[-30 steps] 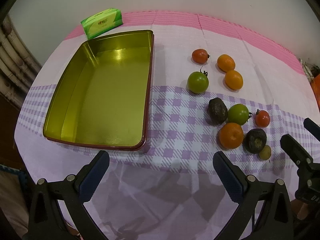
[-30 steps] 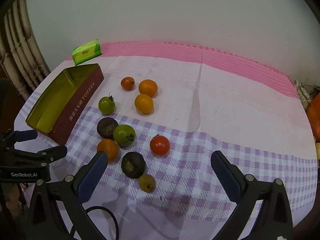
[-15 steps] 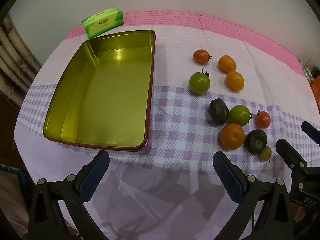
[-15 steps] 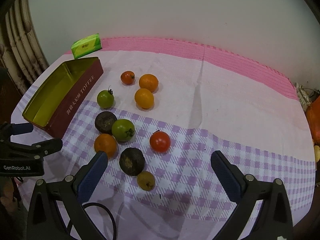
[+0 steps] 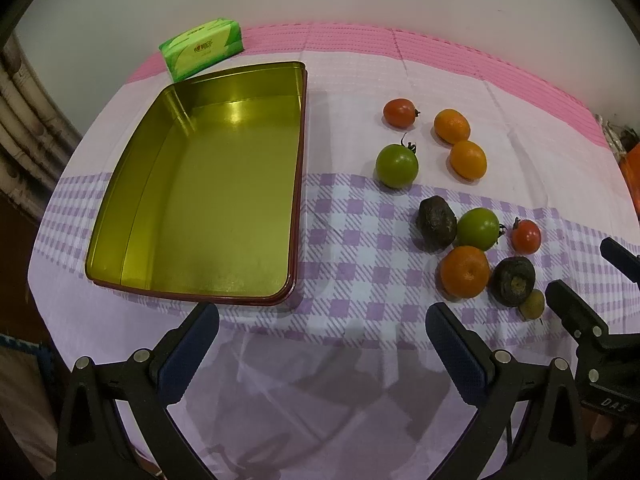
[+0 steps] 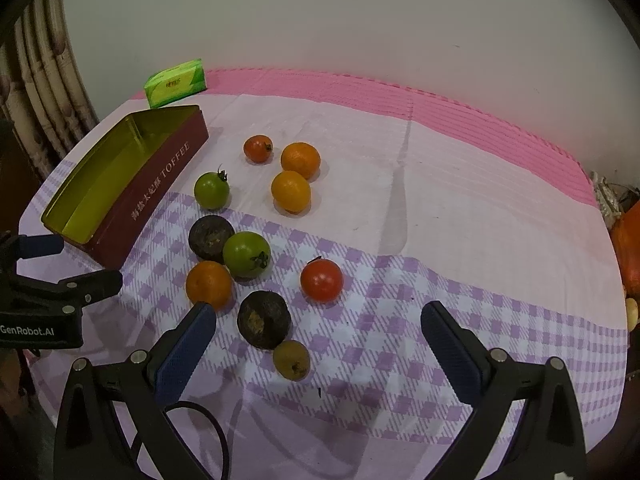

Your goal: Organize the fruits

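Observation:
An empty gold-lined tin [image 5: 208, 200] with dark red walls [image 6: 160, 188] lies on the left of the table. Several fruits lie loose to its right: red tomatoes [image 6: 321, 280], green tomatoes [image 6: 246, 254], oranges [image 6: 209, 284], dark brown fruits [image 6: 264, 319] and a small olive one [image 6: 291, 359]. My left gripper [image 5: 322, 344] is open and empty, above the table's front edge just right of the tin's near corner. My right gripper [image 6: 318, 344] is open and empty, over the small olive fruit and dark fruit.
A green tissue pack [image 5: 202, 47] stands behind the tin near the wall. The tablecloth [image 6: 460, 216] is pink at the back and purple checked in front. Orange things [image 6: 630, 248] sit at the right edge. Bamboo poles [image 6: 44, 92] stand at left.
My right gripper has moved forward and down toward the near fruits, which now lie between its fingers. My left gripper has barely moved.

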Tool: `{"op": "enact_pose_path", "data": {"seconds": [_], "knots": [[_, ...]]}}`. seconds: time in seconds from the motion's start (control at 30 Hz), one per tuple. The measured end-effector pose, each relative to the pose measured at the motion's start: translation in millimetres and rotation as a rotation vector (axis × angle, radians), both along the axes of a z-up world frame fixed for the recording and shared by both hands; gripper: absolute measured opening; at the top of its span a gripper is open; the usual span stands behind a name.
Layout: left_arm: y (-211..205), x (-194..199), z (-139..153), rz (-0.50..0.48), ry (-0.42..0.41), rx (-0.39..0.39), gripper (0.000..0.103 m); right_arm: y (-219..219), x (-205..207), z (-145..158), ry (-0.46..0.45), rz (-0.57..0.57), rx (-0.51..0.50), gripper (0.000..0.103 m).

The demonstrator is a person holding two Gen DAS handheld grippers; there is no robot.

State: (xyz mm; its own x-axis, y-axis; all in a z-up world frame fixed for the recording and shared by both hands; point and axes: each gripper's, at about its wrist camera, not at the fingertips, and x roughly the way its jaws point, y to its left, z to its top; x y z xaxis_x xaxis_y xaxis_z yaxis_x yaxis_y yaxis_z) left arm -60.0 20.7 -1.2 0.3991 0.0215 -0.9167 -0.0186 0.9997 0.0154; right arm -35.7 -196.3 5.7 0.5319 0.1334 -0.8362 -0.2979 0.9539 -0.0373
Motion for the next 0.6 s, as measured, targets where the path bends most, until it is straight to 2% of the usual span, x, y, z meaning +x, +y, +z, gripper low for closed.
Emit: {"op": "enact_pose_path", "data": {"seconds": [0.23,0.4,0.5,0.6], "knots": [[-6.4,0.2,4.1,-0.046,-0.022,-0.005,0.103,-8.9,-0.8,-8.8,0.034,0.007,0.011,0.099],[-12.4,-1.5,3.9,-0.081,-0.024,-0.018,0.102,-11.2,1.9,-23.0,0.104,0.03,0.04,0.072],[-16.7,-2.0,3.6,-0.1,-0.026,-0.018,0.101,-2.4,3.8,-30.8,0.142,0.069,0.073,0.066],[-17.0,-2.3,5.8,-0.109,-0.03,-0.026,0.097,6.5,0.6,-37.9,0.173,0.1,0.054,0.063]]}}
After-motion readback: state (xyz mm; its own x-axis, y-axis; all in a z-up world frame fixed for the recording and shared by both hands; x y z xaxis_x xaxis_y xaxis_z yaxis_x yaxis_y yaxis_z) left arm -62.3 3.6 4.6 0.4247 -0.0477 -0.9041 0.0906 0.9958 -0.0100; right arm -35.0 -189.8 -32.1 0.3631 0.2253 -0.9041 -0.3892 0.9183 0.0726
